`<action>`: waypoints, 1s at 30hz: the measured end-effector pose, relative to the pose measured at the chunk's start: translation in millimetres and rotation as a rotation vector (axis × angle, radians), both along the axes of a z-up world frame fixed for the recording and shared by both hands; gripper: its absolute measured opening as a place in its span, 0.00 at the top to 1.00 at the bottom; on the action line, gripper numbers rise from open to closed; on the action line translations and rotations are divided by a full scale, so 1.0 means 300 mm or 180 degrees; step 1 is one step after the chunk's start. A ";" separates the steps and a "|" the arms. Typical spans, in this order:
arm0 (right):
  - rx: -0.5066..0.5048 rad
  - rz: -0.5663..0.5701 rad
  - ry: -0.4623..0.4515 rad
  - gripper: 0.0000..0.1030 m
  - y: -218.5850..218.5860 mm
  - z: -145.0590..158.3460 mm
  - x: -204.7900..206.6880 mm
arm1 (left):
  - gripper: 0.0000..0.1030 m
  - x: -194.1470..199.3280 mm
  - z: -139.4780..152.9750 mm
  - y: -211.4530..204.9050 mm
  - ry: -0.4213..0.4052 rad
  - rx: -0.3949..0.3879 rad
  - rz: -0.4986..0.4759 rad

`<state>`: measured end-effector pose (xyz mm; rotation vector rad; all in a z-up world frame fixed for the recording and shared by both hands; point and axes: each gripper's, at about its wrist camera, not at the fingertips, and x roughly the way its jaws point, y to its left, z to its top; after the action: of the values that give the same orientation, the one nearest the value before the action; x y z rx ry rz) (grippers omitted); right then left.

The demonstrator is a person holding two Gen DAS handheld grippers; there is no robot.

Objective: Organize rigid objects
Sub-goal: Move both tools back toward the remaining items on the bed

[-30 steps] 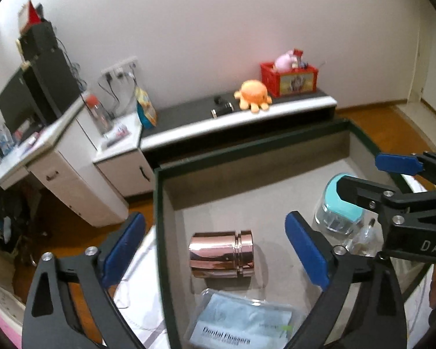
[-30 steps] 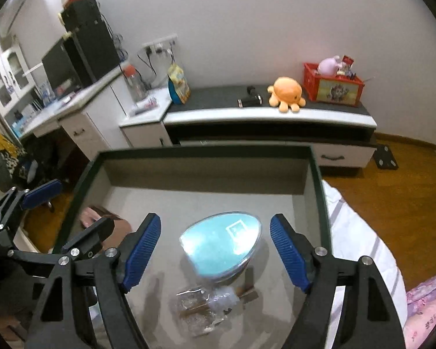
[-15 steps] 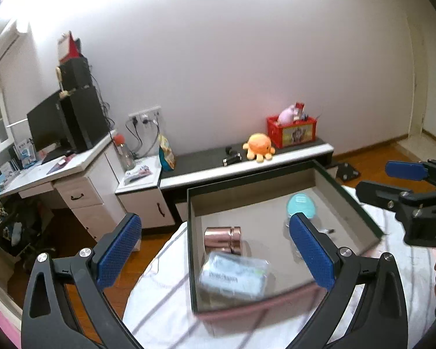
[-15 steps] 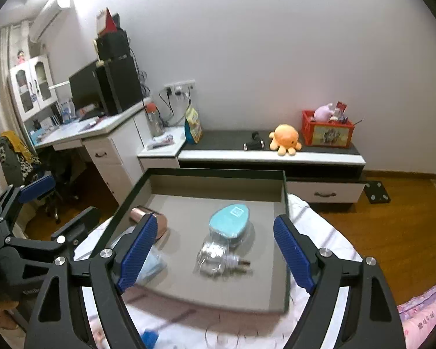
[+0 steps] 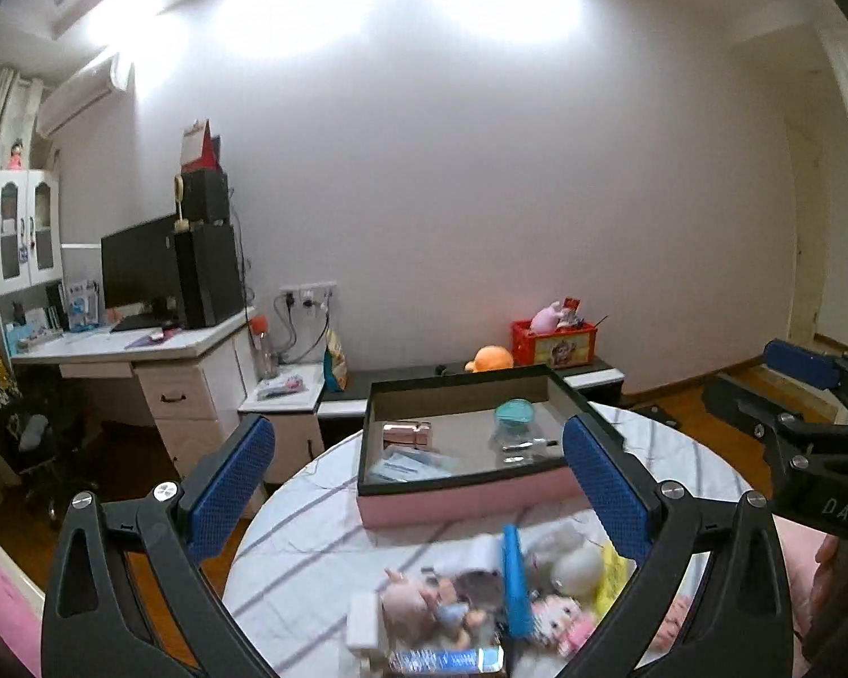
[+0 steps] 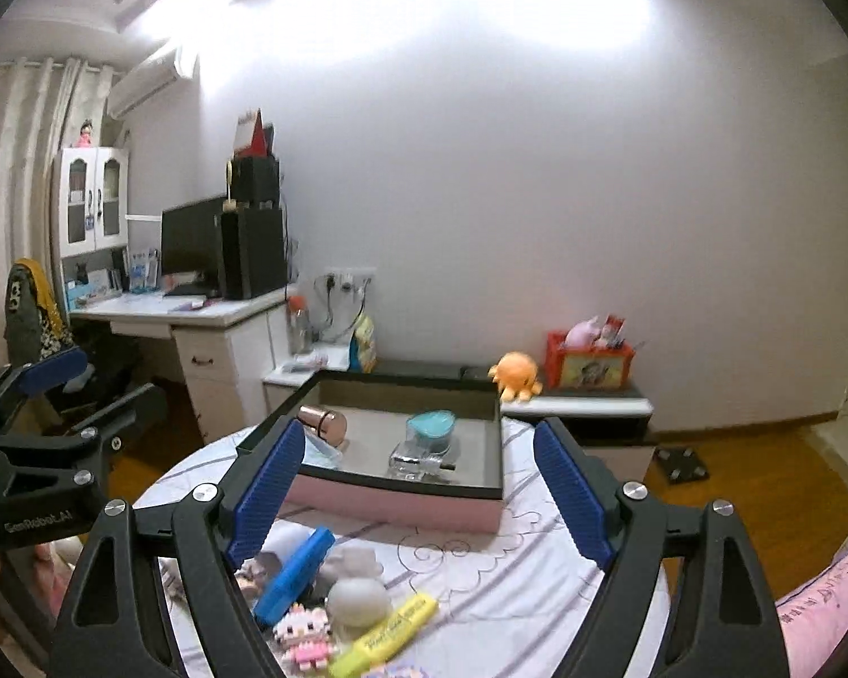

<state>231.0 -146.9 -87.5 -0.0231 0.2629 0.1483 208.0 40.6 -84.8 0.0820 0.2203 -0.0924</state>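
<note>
The pink box (image 6: 401, 500) with its dark rim sits on the round table (image 6: 537, 565), ahead of both tools. Inside lie a copper cylinder (image 6: 323, 424), a teal-lidded container (image 6: 431, 429) and a packet (image 5: 407, 462). Just below the fingertips lies a heap of toys (image 6: 333, 604). Both tools point nearly level, slightly downward. The right gripper (image 6: 418, 491) and the left gripper (image 5: 418, 486) are spread wide, holding and touching nothing.

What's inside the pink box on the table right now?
The pink box holds a copper canister lying on its side, a teal-lidded clear container, a clear plug-like item and a flat packet. The near wall hides the floor nearest us.
</note>
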 end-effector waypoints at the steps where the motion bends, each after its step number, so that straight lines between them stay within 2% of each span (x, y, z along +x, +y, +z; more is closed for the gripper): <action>1: -0.0011 -0.0057 -0.0104 0.18 0.001 -0.007 -0.043 | 0.00 -0.035 -0.010 -0.002 -0.0035 0.0003 -0.0007; 4: -0.0015 -0.0164 -0.0307 0.18 0.000 -0.022 -0.138 | 0.00 -0.097 -0.027 -0.014 -0.0071 0.0095 0.0003; 6: -0.0038 -0.0216 -0.0336 0.18 0.001 -0.030 -0.176 | 0.00 -0.128 -0.038 -0.020 -0.0047 0.0124 -0.0017; 11: -0.0048 -0.0242 -0.0254 0.18 -0.008 -0.054 -0.225 | 0.00 -0.164 -0.072 0.007 0.0090 -0.0073 -0.0123; 18: -0.0073 -0.0306 -0.0054 0.18 -0.028 -0.124 -0.266 | 0.00 -0.173 -0.160 0.081 0.0304 -0.0116 0.0077; 21: -0.0055 -0.0328 0.0159 0.18 -0.045 -0.180 -0.246 | 0.00 -0.159 -0.204 0.108 0.0452 -0.0140 0.0119; 30: -0.0027 -0.0164 0.1200 0.18 -0.036 -0.448 -0.100 | 0.00 -0.072 -0.356 0.145 0.0976 -0.0131 0.0111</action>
<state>200.9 -157.7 -221.8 0.0034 0.6401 0.0995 186.5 84.2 -191.6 0.0226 0.5259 -0.0745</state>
